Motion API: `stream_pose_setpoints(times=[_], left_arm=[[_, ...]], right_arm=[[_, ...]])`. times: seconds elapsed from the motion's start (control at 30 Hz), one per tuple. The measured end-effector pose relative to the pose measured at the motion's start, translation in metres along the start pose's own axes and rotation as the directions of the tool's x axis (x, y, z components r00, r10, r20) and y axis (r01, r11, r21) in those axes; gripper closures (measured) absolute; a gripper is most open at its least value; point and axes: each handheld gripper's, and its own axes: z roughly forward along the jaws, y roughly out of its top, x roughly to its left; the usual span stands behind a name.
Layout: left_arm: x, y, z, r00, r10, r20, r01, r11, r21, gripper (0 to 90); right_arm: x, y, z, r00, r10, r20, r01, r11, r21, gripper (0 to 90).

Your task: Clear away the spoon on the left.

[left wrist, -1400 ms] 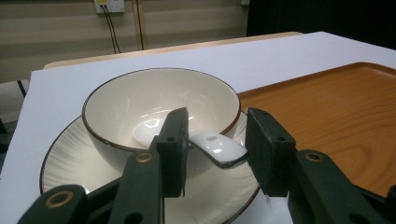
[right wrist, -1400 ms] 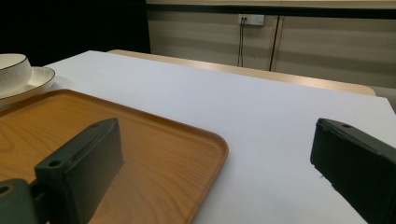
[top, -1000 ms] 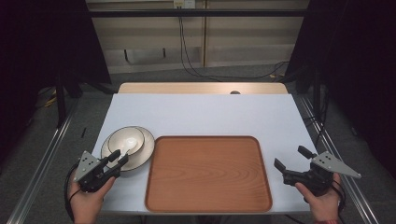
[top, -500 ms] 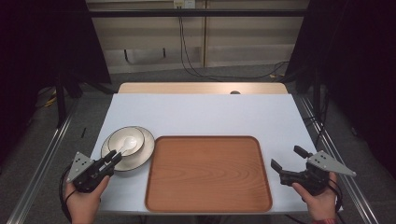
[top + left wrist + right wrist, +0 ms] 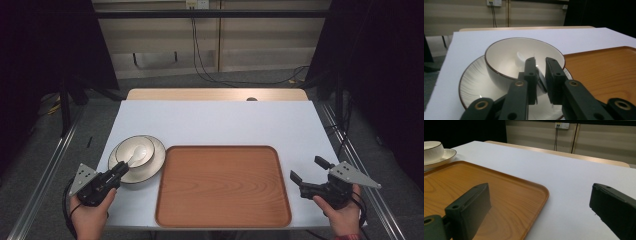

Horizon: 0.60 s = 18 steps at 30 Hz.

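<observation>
Bowl (image 5: 132,151): cream, dark brown rim line. Plate (image 5: 154,165): cream, fine radial ribbing, brown edge. Tray (image 5: 223,186): orange-brown wood grain. Table (image 5: 220,122): plain white. Gripper jaws: black.

Left tongs (image 5: 539,75) have just been closed onto the spoon handle (image 5: 540,80) at the bowl (image 5: 506,53) rim.

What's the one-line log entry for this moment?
left gripper: just closed on spoon handle | spoon in bowl on plate | right gripper: open, idle | tray: empty
</observation>
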Motion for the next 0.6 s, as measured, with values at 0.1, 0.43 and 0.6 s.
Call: stream_pose_setpoints(times=[0.1, 0.43, 0.6], left_arm=[[-0.002, 0.001, 0.000, 0.9999, 0.009, 0.005, -0.009, 0.9999, 0.008, 84.5], [-0.003, 0.010, -0.001, 0.9999, 0.016, -0.002, -0.016, 0.9998, 0.006, 84.9], [0.000, 0.015, 0.001, 0.9998, -0.007, 0.019, 0.006, 0.9999, 0.011, 85.0]], right_arm=[[0.000, 0.000, 0.000, 1.0000, -0.002, 0.002, 0.002, 1.000, -0.003, 3.0], [-0.001, -0.001, 0.001, 0.9999, 0.002, -0.012, -0.002, 1.000, 0.003, 3.0], [-0.002, -0.003, 0.002, 0.9999, -0.002, -0.014, 0.002, 1.000, 0.007, 2.8]])
